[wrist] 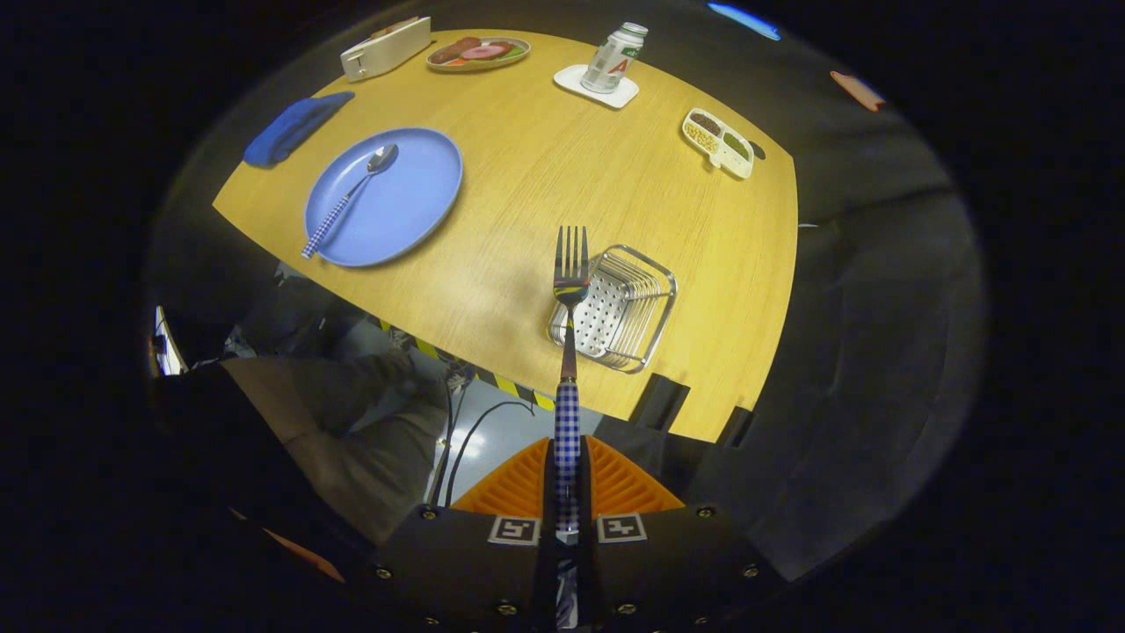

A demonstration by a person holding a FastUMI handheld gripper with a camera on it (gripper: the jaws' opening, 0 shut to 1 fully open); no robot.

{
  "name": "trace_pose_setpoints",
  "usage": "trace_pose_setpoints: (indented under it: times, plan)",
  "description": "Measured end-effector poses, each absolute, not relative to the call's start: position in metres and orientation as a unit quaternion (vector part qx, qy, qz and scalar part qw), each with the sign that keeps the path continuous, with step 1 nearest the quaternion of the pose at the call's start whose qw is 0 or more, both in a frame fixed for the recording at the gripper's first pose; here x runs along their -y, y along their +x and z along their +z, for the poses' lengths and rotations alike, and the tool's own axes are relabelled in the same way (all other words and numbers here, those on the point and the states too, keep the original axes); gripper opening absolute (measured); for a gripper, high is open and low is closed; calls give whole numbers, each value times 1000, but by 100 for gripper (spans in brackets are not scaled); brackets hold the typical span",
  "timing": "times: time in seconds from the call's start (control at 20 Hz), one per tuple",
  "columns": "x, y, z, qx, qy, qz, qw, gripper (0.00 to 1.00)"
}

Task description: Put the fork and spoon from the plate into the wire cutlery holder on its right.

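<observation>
The fork [569, 290] is standing out ahead of the gripper [567, 479], its checked handle pinched between both fingers, tines overlapping the wire cutlery holder [628, 308]; the spoon [352, 195] is lying on the blue plate [413, 207] across the table [545, 167].

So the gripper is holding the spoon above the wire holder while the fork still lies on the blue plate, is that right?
Not quite: they are swapped. The gripper view shows the gripper shut on the fork above the wire holder, while the spoon lies on the blue plate.
</observation>
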State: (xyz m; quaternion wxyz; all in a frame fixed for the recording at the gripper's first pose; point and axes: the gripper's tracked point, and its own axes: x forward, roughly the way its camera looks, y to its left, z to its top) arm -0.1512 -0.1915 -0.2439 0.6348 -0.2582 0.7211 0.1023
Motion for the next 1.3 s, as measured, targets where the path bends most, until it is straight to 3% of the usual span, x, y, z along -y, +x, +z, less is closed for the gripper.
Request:
trace_pose_setpoints:
  times: [1.15,1.3]
  plan:
    - [252,-107,-289,-791,-366,128,474,9]
    - [247,-100,-290,-793,-364,134,469,14]
